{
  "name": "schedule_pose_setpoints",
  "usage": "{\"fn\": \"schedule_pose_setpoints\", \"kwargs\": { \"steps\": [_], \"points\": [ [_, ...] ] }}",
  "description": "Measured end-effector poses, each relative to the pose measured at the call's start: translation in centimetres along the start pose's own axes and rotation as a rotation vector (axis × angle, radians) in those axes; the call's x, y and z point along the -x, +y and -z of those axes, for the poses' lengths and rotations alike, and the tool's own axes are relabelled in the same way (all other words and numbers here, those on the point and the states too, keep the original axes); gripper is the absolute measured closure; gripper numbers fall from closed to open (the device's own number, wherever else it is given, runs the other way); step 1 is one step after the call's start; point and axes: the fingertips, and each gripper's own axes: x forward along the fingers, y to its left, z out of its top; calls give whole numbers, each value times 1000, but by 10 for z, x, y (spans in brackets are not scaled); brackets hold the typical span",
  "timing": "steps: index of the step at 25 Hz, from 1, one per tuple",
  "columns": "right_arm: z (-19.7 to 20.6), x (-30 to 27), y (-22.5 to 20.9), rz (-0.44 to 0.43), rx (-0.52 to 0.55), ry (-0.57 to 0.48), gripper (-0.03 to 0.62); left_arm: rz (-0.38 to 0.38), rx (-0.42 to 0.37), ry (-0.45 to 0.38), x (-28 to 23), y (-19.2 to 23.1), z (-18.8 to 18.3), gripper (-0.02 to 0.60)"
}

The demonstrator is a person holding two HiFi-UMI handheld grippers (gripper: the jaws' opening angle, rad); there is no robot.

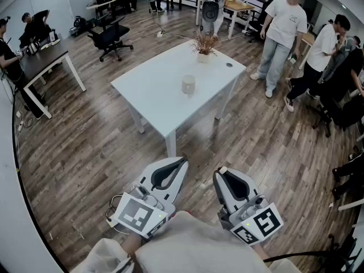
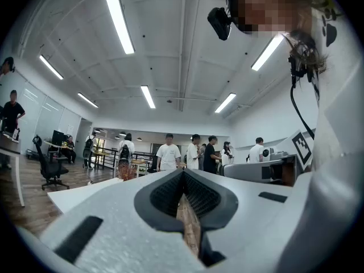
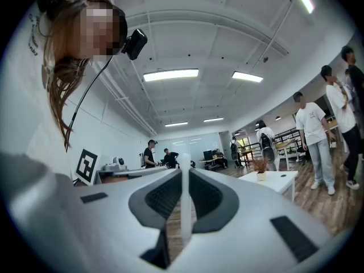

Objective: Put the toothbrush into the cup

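Observation:
A pale cup (image 1: 188, 85) stands near the middle of the white table (image 1: 153, 95), far ahead of both grippers. My right gripper (image 1: 219, 173) is held low and close to my body, shut on a thin white toothbrush handle (image 3: 183, 209) that runs up between its jaws; in the right gripper view (image 3: 183, 169) the handle's rounded end pokes just past the tips. My left gripper (image 1: 183, 161) hangs beside it, shut with nothing between its jaws (image 2: 183, 174). Both grippers are a good way short of the table's near corner.
A small dried plant in a pot (image 1: 203, 46) and a dark round object (image 1: 229, 65) sit at the table's far end. Several people (image 1: 281, 33) stand at the right. An office chair (image 1: 111, 37) and a desk (image 1: 45, 58) lie to the left.

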Motion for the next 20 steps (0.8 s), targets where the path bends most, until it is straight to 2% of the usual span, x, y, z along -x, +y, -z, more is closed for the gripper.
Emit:
{"fn": "schedule_pose_setpoints", "kwargs": {
  "steps": [5,12,20],
  "points": [
    [4,-9,-5,-26,0,5,546,5,-11,4,-3,-2,3,574],
    [15,-26,1,-80,-14,21,546,-93,-14,11,16,27,3,573],
    [16,-27,2,-84,-27,25,546,-74,-7,4,14,21,3,573]
  ]
}}
